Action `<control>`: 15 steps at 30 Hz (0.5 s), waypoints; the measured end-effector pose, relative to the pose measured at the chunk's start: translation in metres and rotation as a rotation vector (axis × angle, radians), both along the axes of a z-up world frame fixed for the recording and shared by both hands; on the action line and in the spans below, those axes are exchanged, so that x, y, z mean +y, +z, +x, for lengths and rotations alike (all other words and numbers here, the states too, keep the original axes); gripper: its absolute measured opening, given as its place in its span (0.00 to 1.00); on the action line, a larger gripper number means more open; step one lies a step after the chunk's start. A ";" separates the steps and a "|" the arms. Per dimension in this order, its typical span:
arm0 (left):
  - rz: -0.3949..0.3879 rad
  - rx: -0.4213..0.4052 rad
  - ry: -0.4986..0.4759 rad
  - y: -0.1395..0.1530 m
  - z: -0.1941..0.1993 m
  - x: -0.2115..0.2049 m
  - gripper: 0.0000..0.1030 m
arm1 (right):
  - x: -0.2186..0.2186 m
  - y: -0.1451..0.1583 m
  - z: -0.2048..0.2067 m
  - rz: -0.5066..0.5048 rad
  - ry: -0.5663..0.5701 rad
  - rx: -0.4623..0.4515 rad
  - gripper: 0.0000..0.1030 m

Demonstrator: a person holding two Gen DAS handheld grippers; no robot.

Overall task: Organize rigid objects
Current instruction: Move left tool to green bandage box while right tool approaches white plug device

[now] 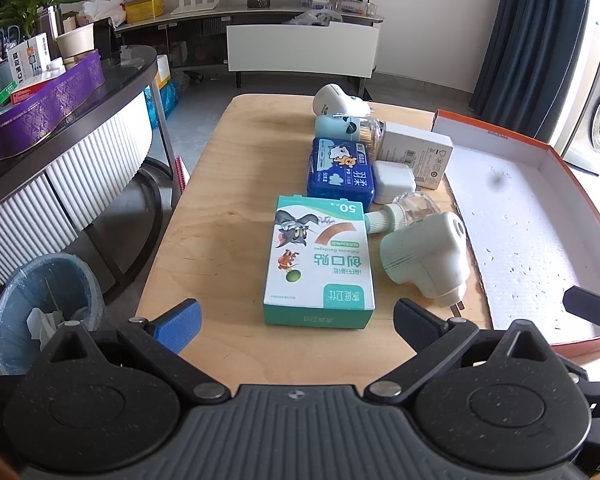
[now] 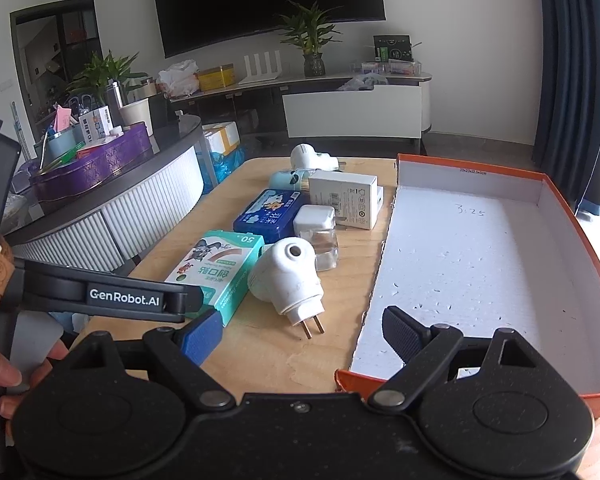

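Note:
On the wooden table point(image 1: 228, 184) lies a row of objects: a teal bandage box point(image 1: 320, 260), a white plug-in device point(image 1: 428, 258), a blue box point(image 1: 340, 168), a small white cube point(image 1: 394, 180), a clear bottle point(image 1: 412, 206), a white carton point(image 1: 418, 150) and another white plug-in device point(image 1: 332, 100). An orange-rimmed white tray point(image 1: 516, 216) lies to the right. My left gripper point(image 1: 298, 320) is open and empty, just short of the bandage box. My right gripper point(image 2: 304, 334) is open and empty, near the plug-in device point(image 2: 288, 276) and the tray point(image 2: 472, 264).
A dark curved counter point(image 1: 80, 92) with a purple box point(image 1: 40, 108) stands to the left. A bin point(image 1: 48, 304) sits on the floor at the lower left. A TV shelf point(image 2: 300, 80) with plants is at the back.

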State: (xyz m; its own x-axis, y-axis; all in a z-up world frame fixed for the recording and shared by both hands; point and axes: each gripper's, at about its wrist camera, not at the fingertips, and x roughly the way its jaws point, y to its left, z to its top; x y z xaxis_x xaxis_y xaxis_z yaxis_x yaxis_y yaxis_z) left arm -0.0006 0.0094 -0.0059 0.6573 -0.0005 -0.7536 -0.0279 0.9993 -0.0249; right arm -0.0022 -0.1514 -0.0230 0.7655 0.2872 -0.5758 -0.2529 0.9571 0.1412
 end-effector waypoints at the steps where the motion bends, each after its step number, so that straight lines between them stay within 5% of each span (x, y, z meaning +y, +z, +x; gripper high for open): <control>1: -0.002 0.001 0.000 0.000 0.000 0.000 1.00 | -0.001 -0.001 0.001 0.000 0.001 0.013 0.99; 15: -0.009 0.020 0.003 -0.008 0.012 0.001 1.00 | -0.001 -0.008 0.008 -0.010 0.014 0.031 0.99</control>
